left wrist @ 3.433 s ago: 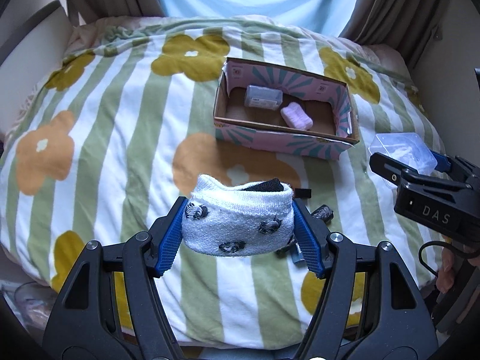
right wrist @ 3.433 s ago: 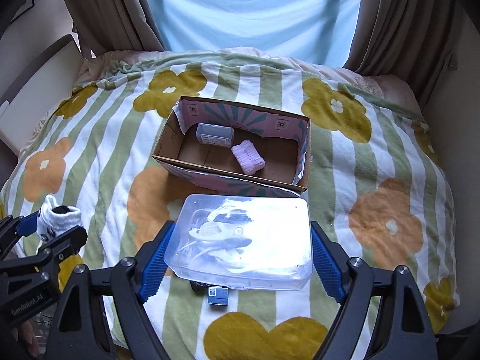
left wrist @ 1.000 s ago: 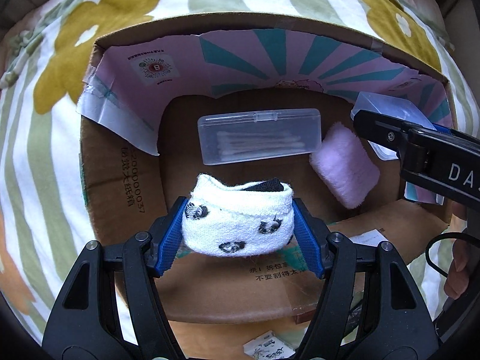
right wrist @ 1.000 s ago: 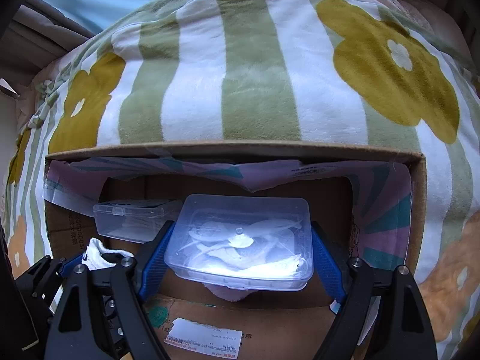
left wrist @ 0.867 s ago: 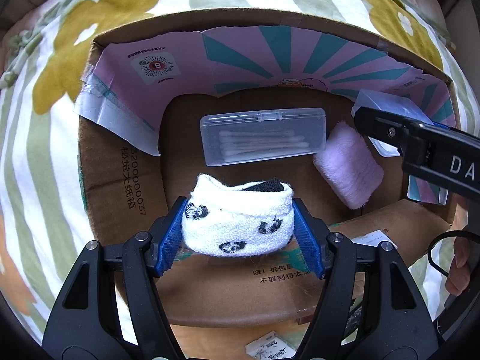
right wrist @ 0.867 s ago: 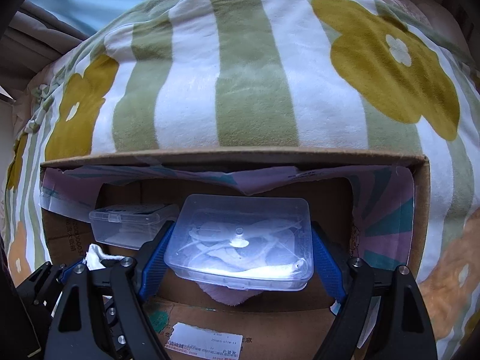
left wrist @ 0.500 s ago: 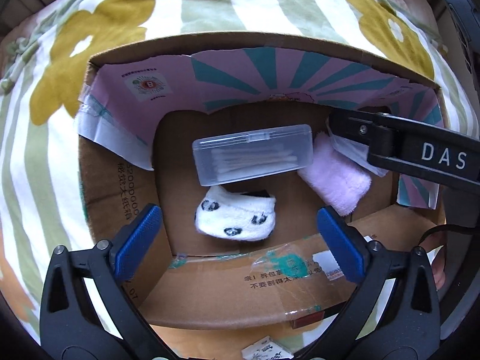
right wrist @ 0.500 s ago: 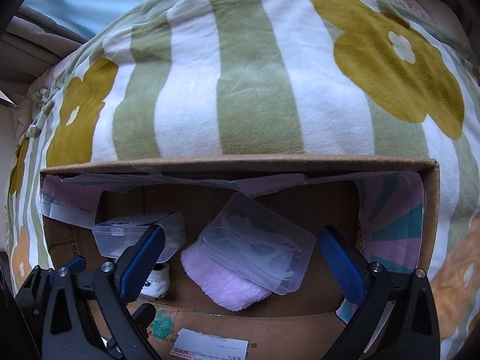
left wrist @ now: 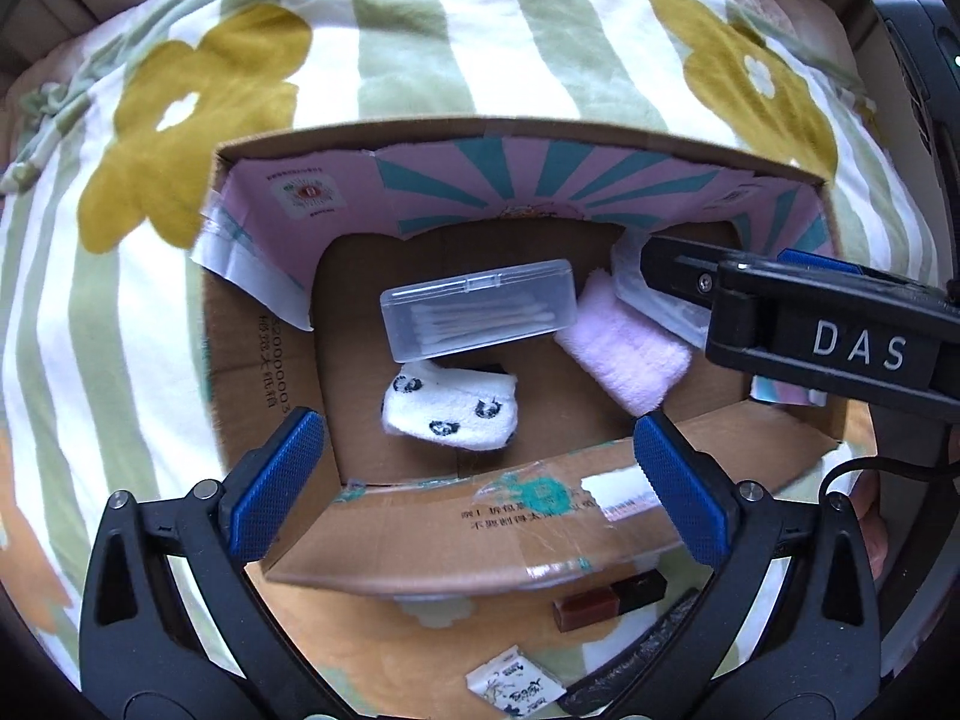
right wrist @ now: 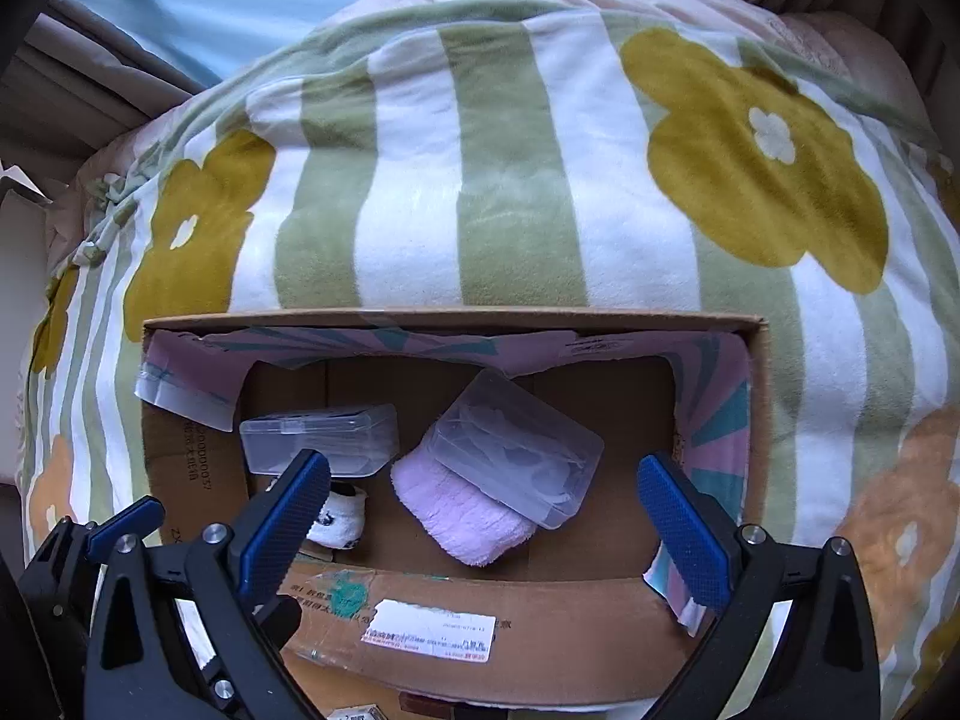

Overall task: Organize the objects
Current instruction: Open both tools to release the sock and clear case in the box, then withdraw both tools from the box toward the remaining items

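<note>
A cardboard box (left wrist: 456, 528) with a pink patterned lining sits on the bed; it also shows in the right wrist view (right wrist: 540, 624). In it lie a white panda sock (left wrist: 450, 405), a clear cotton-swab case (left wrist: 480, 315), a pink cloth (left wrist: 624, 354) and a clear plastic box (right wrist: 519, 450) that leans on the pink cloth (right wrist: 462, 507). My left gripper (left wrist: 474, 480) is open and empty over the box's near wall. My right gripper (right wrist: 483, 516) is open and empty above the box.
A striped flower blanket (right wrist: 516, 180) covers the bed. In front of the box lie a small brown block (left wrist: 609, 600), a white sachet (left wrist: 516, 687) and a dark object (left wrist: 636, 660). Curtains (right wrist: 120, 36) hang behind.
Both grippers opened: the sock dropped into the box from the left, the clear plastic box from the right onto the pink cloth. Both have since pulled back and up a little.
</note>
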Available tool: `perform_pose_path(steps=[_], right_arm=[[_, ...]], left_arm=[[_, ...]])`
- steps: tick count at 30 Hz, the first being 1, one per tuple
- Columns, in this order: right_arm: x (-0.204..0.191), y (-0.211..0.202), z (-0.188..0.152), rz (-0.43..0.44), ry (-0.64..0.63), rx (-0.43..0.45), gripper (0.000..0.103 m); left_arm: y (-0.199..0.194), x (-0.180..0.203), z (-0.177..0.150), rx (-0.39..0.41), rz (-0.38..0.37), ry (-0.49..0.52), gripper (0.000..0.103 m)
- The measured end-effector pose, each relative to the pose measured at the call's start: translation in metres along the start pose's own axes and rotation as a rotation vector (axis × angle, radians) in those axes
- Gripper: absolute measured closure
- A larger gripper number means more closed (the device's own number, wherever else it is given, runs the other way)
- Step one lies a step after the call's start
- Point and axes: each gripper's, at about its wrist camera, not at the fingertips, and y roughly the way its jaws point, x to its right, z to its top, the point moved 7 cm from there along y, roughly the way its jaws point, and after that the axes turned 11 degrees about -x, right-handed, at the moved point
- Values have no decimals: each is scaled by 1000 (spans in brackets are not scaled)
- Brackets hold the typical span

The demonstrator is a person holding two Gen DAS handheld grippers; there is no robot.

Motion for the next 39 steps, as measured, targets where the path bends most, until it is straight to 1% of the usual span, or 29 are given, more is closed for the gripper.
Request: perform_pose_path(steps=[5, 9, 11, 13, 16, 19, 24, 29, 34, 36, 39], right_arm=[[-7, -48, -14, 3, -20, 63, 1], [-13, -89, -34, 7, -45, 104, 1], [-16, -110, -47, -3, -58, 129, 1], [-17, -129, -60, -8, -69, 154, 1], [-18, -153, -79, -14, -81, 183, 1], [-17, -171, -99, -40, -92, 203, 1], [-15, -191, -132, -59, -110, 232, 1], [-11, -201, -165, -69, -122, 245, 1], [-5, -202, -198, -111, -151, 279, 1], [-2, -201, -208, -110, -155, 286, 1], [2, -200, -217, -94, -148, 287, 1]], left_arm=[[-39, 2, -10, 53, -1, 2, 0], [-75, 7, -24, 104, 4, 9, 0], [-96, 8, -36, 129, 7, 11, 0], [-114, 11, -49, 153, 6, 47, 0], [-141, 13, -71, 189, 12, 52, 0], [-160, 13, -93, 214, 23, 55, 0], [-183, 11, -130, 243, 6, 33, 0], [-199, 9, -162, 267, 21, 23, 0], [-206, 5, -186, 290, 23, 4, 0], [-205, 3, -195, 288, 4, -11, 0], [-207, -1, -205, 307, -6, -20, 0]])
